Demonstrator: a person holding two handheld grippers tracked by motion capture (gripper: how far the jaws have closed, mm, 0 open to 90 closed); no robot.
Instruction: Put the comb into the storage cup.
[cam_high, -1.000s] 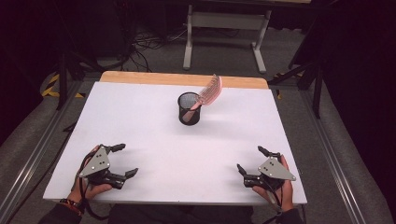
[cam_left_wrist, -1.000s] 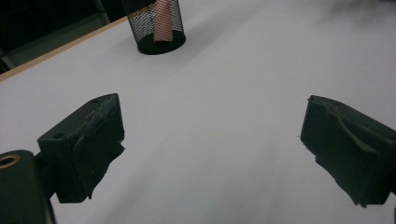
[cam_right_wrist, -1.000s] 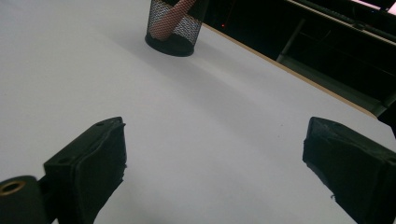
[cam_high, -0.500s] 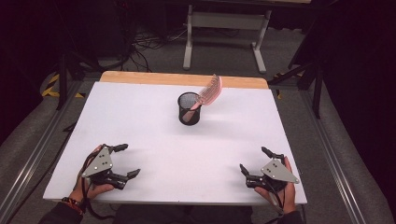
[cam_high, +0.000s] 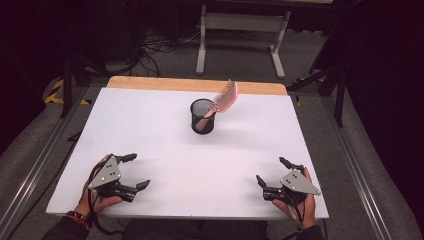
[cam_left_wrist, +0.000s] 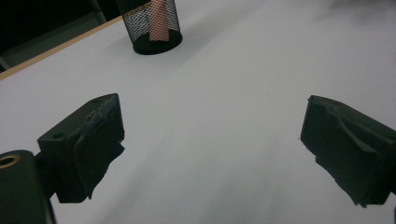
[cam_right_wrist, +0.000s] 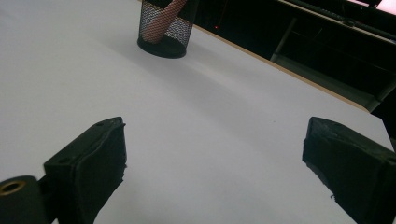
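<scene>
High view: your left tongs (cam_high: 129, 171) and right tongs (cam_high: 272, 171) rest at the near corners of the white surface (cam_high: 150, 125), both with jaws spread wide and holding nothing. The black mesh cup (cam_high: 202, 116) stands upright toward the far middle, well apart from both. A pink comb (cam_high: 224, 97) leans in it, its toothed end sticking out over the rim to the right.
</scene>
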